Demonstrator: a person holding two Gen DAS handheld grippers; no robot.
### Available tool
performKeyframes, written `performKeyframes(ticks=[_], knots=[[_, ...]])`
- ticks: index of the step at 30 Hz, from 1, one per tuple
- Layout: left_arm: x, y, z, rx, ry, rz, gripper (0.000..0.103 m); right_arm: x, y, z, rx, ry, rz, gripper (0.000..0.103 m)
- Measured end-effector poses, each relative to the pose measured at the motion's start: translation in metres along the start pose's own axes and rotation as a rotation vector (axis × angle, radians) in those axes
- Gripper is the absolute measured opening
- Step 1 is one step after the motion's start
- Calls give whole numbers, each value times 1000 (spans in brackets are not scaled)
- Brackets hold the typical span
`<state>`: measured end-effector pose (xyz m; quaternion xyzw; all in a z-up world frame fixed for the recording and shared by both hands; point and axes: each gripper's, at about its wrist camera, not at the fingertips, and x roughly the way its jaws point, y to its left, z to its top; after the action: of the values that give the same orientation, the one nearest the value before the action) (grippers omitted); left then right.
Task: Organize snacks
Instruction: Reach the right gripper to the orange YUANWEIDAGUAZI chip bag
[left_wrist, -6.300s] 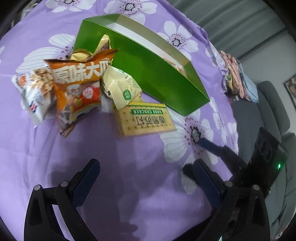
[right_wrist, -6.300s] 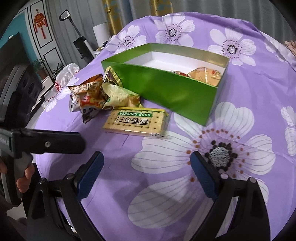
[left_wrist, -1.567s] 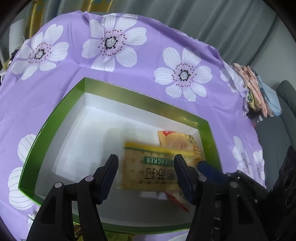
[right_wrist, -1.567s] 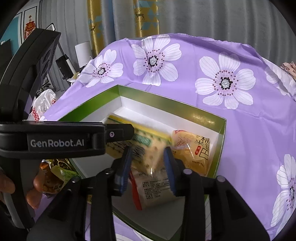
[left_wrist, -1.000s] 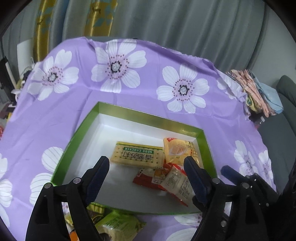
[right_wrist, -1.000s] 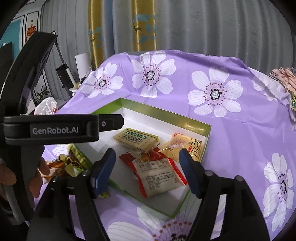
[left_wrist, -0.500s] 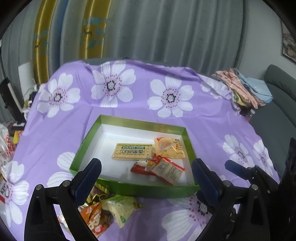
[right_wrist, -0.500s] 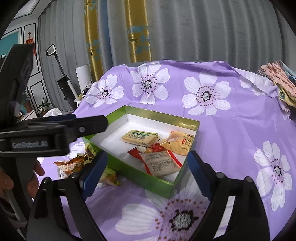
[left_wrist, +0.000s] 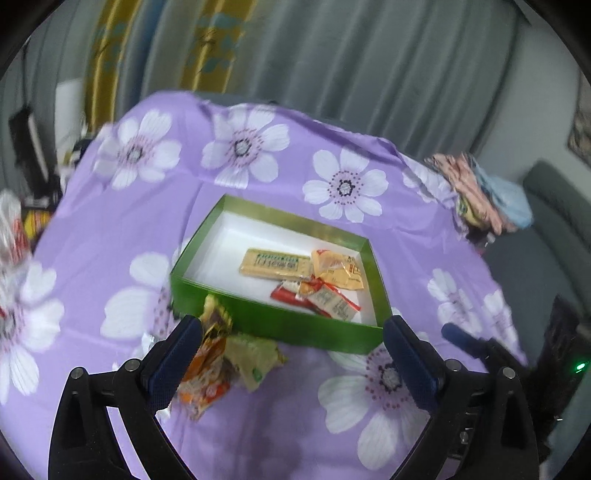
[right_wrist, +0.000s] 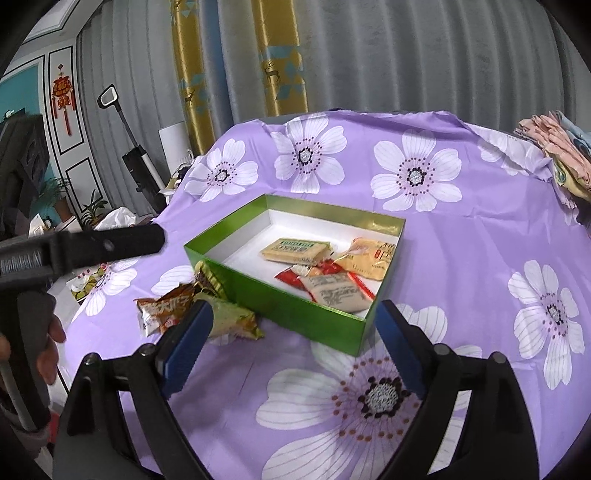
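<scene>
A green box (left_wrist: 195, 240) (right_wrist: 258, 291) sits on the purple flowered cloth. Inside it lie a soda cracker pack (left_wrist: 275, 263) (right_wrist: 293, 249), an orange-yellow packet (left_wrist: 338, 267) (right_wrist: 369, 254) and a red-and-beige packet (left_wrist: 325, 299) (right_wrist: 336, 291). Outside its near left corner lie an orange bag (left_wrist: 207, 369) (right_wrist: 166, 306), a yellow-green packet (left_wrist: 255, 356) (right_wrist: 232, 319) and a gold wrapper (left_wrist: 214, 314) (right_wrist: 208, 277). My left gripper (left_wrist: 291, 328) and right gripper (right_wrist: 293, 312) both hang open and empty, back from the box and above the cloth.
A pile of folded clothes (left_wrist: 480, 192) (right_wrist: 554, 155) lies at the table's far right edge, with a grey sofa (left_wrist: 554, 221) beyond it. A white plastic bag (right_wrist: 114, 218) and a stick vacuum (right_wrist: 136, 162) stand off the left side. Curtains hang behind.
Both grippers have drawn back and up from the box and their jaws have spread wider. The cracker pack they carried now lies loose in the box.
</scene>
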<state>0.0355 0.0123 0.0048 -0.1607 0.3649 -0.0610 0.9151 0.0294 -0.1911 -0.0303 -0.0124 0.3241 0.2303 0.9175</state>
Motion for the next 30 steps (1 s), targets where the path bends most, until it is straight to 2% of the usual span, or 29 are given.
performKeyframes(ticks=[3, 6, 10, 12, 15, 18, 21, 24, 30], knots=[[-14, 21, -4, -34, -18, -34, 98, -1, 2, -5, -1, 8, 8, 91], [-23, 39, -12, -17, -11, -81, 98, 0, 5, -9, 5, 17, 21, 91], [-25, 62, -32, -45, 43, -64, 99, 5, 9, -14, 9, 37, 47, 91], [-23, 78, -46, -101, 67, -41, 99, 8, 14, -19, 8, 54, 76, 91], [-20, 96, -67, -176, 70, -27, 99, 16, 28, -29, -19, 86, 133, 91], [-15, 102, -81, -199, 86, -38, 99, 26, 44, -39, -51, 125, 196, 91], [-14, 100, -86, -176, 72, -35, 99, 36, 58, -47, -79, 147, 254, 91], [-15, 93, -87, -107, 38, -11, 99, 47, 71, -55, -96, 162, 305, 90], [-6, 87, -85, -48, 25, -17, 99, 65, 94, -58, -156, 165, 356, 87]])
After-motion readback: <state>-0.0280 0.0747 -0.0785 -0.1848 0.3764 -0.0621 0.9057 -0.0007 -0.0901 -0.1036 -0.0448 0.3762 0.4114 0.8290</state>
